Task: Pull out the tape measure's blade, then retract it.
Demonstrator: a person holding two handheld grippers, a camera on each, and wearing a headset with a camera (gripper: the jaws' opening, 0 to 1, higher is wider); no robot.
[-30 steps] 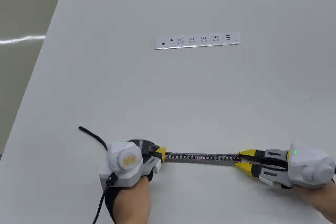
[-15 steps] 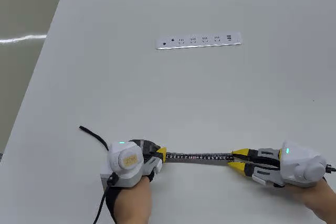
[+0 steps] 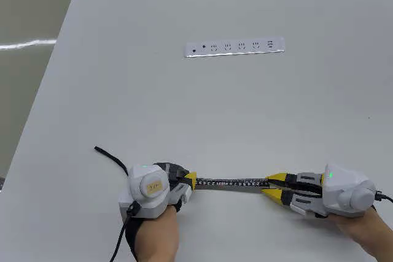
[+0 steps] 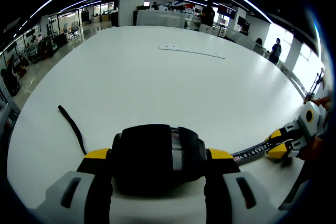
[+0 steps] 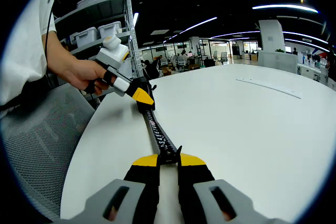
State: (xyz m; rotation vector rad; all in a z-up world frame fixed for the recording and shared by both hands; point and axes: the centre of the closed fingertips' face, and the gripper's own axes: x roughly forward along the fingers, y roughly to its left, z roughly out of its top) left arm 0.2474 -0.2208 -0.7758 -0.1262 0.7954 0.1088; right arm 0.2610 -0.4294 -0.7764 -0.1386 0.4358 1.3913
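Hold: left gripper (image 3: 186,181) is clamped on the black round tape measure case (image 4: 157,156), near the table's front edge.
Blade: dark numbered blade (image 3: 230,183) spans flat to right gripper (image 3: 274,187), whose jaws are pinched on its tip.
Advice: keep the case pinned and guide the tip straight; never let it snap.
Surface: white tabletop (image 3: 184,102); white power strip (image 3: 234,47) well beyond.
Room: open-plan office, metal shelving (image 5: 100,24).

**Tape stretched along the table's near edge**

The tape measure (image 4: 157,153) is clamped between the jaws of the left gripper (image 3: 188,181), at the near left of the table (image 3: 184,108). Its blade (image 3: 230,183) is run rightward to the right gripper (image 3: 275,186), which is closed on its end. A strap (image 3: 110,159) is laid just to the left. A power strip (image 3: 234,47) is set well behind.
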